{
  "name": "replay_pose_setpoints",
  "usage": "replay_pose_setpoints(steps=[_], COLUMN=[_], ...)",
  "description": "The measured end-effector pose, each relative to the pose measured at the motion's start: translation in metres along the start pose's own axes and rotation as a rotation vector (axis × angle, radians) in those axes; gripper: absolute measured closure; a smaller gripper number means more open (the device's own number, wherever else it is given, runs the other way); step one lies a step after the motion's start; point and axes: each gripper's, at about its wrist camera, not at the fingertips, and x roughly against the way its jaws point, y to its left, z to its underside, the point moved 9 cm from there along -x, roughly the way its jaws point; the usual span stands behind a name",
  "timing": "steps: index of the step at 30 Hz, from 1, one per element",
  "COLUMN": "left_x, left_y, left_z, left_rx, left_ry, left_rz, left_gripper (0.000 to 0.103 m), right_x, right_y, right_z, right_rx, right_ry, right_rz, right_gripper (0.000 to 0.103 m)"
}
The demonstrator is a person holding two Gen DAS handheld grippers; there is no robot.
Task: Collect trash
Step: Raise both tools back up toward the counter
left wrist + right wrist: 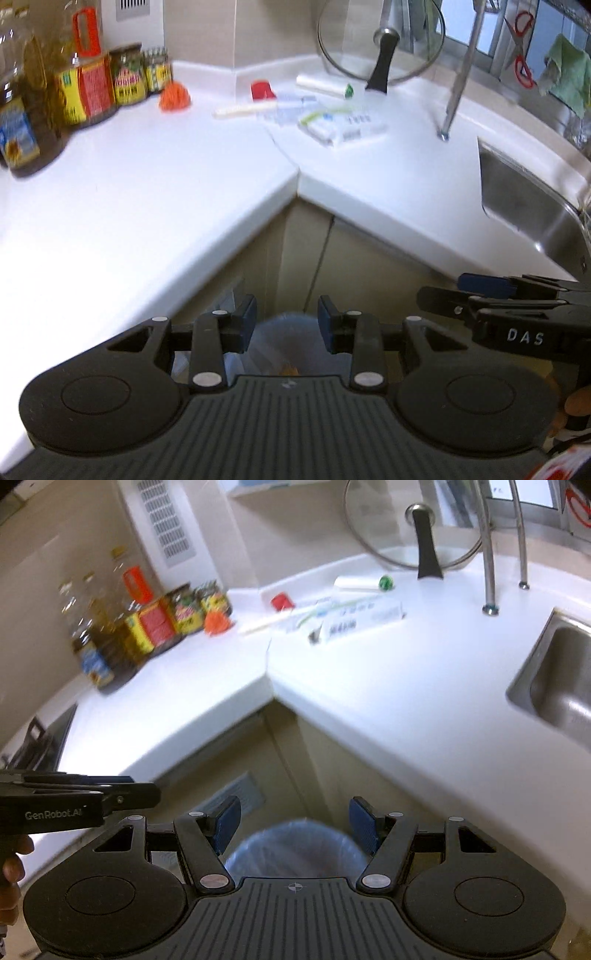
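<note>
**Both tongs empty above the bin, trash waiting on the counter ahead**

My left tongs (pixel 287 319) have their blue pads apart with nothing between them; the gap is narrow, but I see straight through it to the bin below. My right tongs (pixel 294 825) stand wider, also empty. I judge I keep both unloaded because nothing has been picked for this trip yet.

Directly beneath both pairs sits the trash bin (pixel 293 843), lined with a pale blue bag, tucked into the inner corner of the cabinets (pixel 306 240). It stands there, I think, so that whatever I lift from either run of the counter drops close by.

Beyond the tongs, the white countertop (pixel 155 184) bends around that corner. Far ahead, near the back wall, lie the things I am after: an orange crumpled scrap (pixel 174 96), a red piece (pixel 262 89), a white stick-like wrapper (pixel 243 109), and a heap of flattened packaging (pixel 332 123). They are well apart from the tongs.

Left of the scrap, jars and bottles (pixel 92 88) stand in a row; they look like pantry goods, so I would leave them. To the right of the tongs lie the sink (pixel 532 206) and a glass lid (pixel 382 40) propped against the wall.
</note>
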Motion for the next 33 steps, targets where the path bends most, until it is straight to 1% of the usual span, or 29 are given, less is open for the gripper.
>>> replay_pose_setpoints(steps=[7,9,11,16,19,24,27,33], left_x=[-0.023,-0.033,-0.042,-0.067,-0.082,-0.107,-0.121,-0.14], left_y=[0.02,0.024,0.028,0.038,0.045,0.058,0.063,0.065], left_z=[-0.055,-0.069,-0.083,-0.117,-0.133,-0.157,-0.167,-0.187], left_rx=[-0.013,-0.024,-0.037,-0.07,-0.085,-0.095,-0.082,-0.075], left_ry=[-0.029,-0.031,-0.032,-0.035,-0.036,-0.032,-0.024,-0.034], left_rz=[0.01,0.015,0.023,0.053,0.068,0.081,0.088,0.079], left_gripper=[0.068,0.068,0.068,0.067,0.067,0.066,0.066,0.066], right_x=[-0.03,-0.041,-0.053,-0.08,-0.097,-0.124,-0.138,-0.165], right_y=[-0.009,-0.013,-0.017,-0.021,-0.02,-0.015,-0.018,-0.033], right_z=[-0.055,-0.07,-0.085,-0.119,-0.134,-0.148,-0.161,-0.186], right_rx=[-0.026,-0.046,-0.071,-0.114,-0.125,-0.12,-0.152,-0.22], right_ry=[-0.046,-0.054,-0.061,-0.081,-0.087,-0.081,-0.087,-0.083], right_rz=[0.052,0.067,0.085,0.132,0.156,0.191,0.205,0.265], right_gripper=[0.036,0.03,0.026,0.024,0.023,0.022,0.022,0.022])
